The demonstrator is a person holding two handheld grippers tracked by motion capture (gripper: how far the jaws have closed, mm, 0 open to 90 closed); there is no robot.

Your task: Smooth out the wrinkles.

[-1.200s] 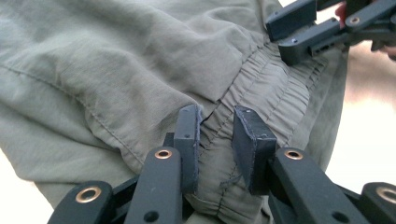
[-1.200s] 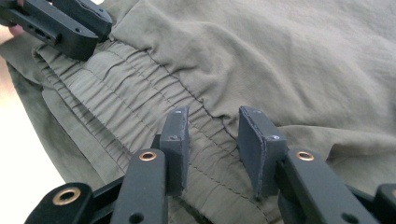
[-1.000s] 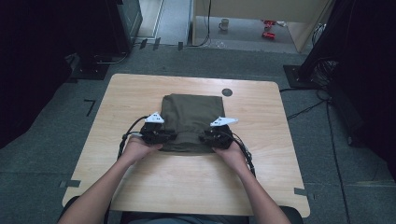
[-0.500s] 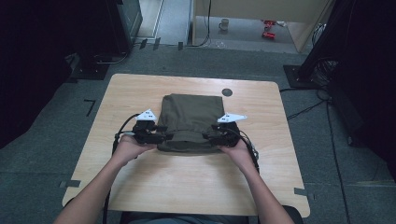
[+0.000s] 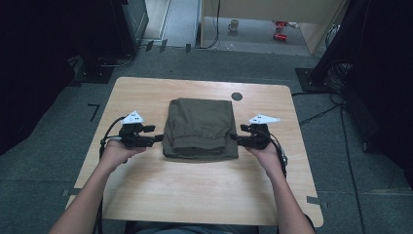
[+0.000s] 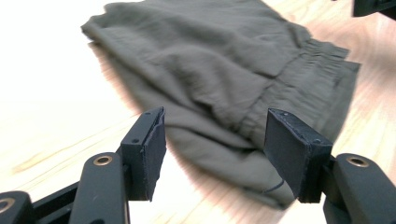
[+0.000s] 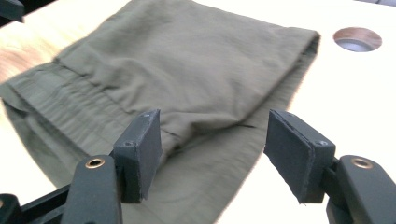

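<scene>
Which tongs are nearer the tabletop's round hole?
Right. The right tongs sit on the same side of the folded garment as the round hole; the left tongs on the other.

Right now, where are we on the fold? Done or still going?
Looks done: the olive garment lies folded in a compact rectangle mid-table, elastic waistband on the near side. In hand: nothing. The left gripper and right gripper sit open on either side of it, jaws apart in both gripper views, no cloth between them. Left: at most squaring the slightly uneven near edge, or moving the bundle off the table.
</scene>
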